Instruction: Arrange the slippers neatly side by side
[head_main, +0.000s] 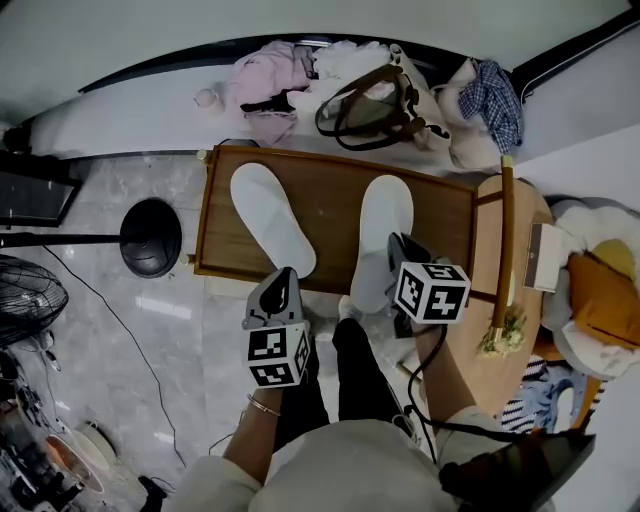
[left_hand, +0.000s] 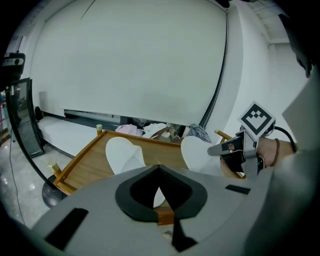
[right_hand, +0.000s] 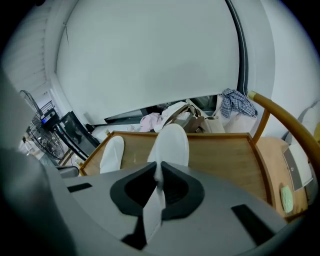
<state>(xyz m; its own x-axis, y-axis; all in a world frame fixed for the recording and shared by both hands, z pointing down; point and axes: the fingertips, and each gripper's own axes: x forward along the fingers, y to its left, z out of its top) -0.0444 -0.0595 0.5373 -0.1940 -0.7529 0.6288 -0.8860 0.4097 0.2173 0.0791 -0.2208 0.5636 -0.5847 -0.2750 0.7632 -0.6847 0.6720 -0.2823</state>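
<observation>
Two white slippers lie toes away from me on a wooden tray table (head_main: 330, 190). The left slipper (head_main: 270, 228) angles toward the tray's left side; the right slipper (head_main: 382, 235) lies nearly straight. My right gripper (head_main: 398, 247) is at the right slipper's heel, shut on its white edge (right_hand: 159, 172), and the slipper (right_hand: 170, 145) stretches away from the jaws. My left gripper (head_main: 284, 276) hangs over the tray's front edge by the left slipper's heel. Its tips (left_hand: 159, 167) meet with nothing pinched; the left slipper (left_hand: 122, 152) lies flat ahead of it.
Bags and a heap of clothes (head_main: 350, 90) sit behind the tray. A round wooden side table (head_main: 500, 330) with a curved wooden rail (head_main: 505, 240) stands on the right. A black round stand base (head_main: 150, 237) rests on the marble floor at the left.
</observation>
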